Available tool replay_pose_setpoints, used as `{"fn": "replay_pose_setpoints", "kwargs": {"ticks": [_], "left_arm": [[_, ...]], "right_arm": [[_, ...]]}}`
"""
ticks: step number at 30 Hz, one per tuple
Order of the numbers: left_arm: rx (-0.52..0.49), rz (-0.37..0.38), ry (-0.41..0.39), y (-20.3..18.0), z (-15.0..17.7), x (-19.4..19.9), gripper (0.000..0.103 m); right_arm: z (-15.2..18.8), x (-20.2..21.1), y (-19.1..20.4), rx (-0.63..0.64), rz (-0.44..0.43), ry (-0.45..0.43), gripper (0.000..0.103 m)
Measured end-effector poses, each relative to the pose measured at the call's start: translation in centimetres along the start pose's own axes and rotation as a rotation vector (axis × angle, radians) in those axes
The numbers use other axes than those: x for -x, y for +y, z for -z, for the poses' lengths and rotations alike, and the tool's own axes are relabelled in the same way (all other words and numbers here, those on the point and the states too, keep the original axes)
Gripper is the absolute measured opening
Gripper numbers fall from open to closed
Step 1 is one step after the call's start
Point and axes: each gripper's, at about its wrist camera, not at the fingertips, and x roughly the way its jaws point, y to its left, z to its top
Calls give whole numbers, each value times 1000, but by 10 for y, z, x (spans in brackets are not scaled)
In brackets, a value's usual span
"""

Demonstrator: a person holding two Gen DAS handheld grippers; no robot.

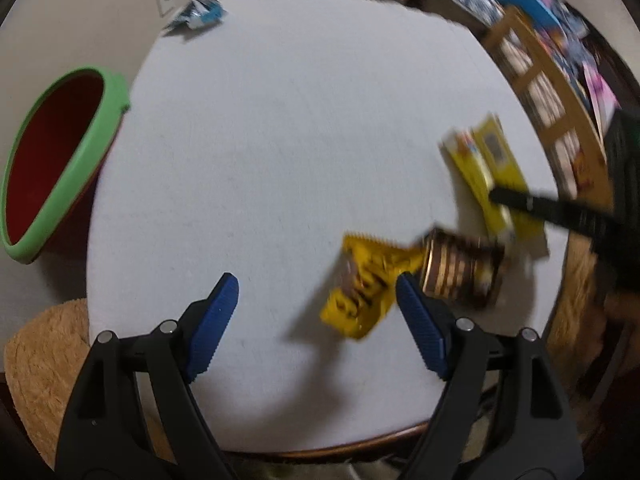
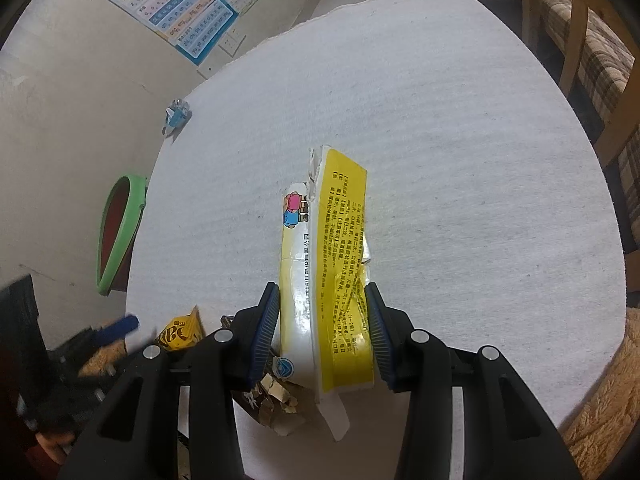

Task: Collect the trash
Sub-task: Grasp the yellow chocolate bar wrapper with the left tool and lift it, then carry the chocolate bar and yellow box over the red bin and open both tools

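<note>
My right gripper is shut on a flattened yellow and white carton and holds it over the white round table; the carton also shows in the left wrist view. My left gripper is open and empty, low over the table. A yellow snack wrapper lies just inside its right finger, and a brown and gold wrapper lies beyond that finger. A blue and white wrapper lies at the table's far left edge. A bin with a green rim stands left of the table.
A wooden chair with a plaid cushion stands at the right of the table. A tan fuzzy stool sits at the near left. A wall poster hangs behind the table.
</note>
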Motion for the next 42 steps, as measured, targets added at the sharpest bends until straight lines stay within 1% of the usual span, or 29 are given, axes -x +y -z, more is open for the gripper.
{"fn": "replay_pose_setpoints", "kwargs": {"ticks": [1,4,8,9,10,11,12,15,22,26,27,28,30,35,38,40,42], "left_arm": [[-14,-5,9,-3,3,-5,78],[-14,22,16,-7,4,-13,78],[-7,58,36,-15,0,-25,62],[1,72,43,-17,-1,-27,51],[9,82,48,-17,-1,-29,43],[14,83,45,-18,-1,-29,41],[17,84,39,-20,0,-27,33],[34,97,23,-17,1,-22,32],[119,77,-75,2,-2,6,31],[165,51,-144,16,-10,25,31],[173,43,-159,19,-12,29,31],[183,38,-176,23,-13,34,31],[204,34,-197,29,-18,41,31],[244,30,-235,43,-22,51,31],[250,28,-246,47,-23,53,31],[257,28,-252,50,-22,55,31],[265,29,-256,54,-21,57,31]], "right_arm": [[0,0,1,4,4,0,42],[1,1,3,10,12,-1,42],[3,4,4,12,17,-9,42],[3,6,5,12,18,-12,42],[3,7,5,13,19,-13,42],[3,7,5,14,20,-15,42],[3,8,6,17,20,-17,42],[3,11,9,24,18,-23,42],[0,17,20,49,5,-44,42],[-8,17,31,74,2,-58,42],[-11,18,35,77,-4,-65,39],[-13,18,38,80,-6,-69,26],[-16,17,44,83,-21,-69,24],[-22,15,59,124,-11,-71,23],[-19,7,60,132,3,-49,23],[-17,5,58,131,7,-39,25],[-15,3,55,130,20,-29,30]]}}
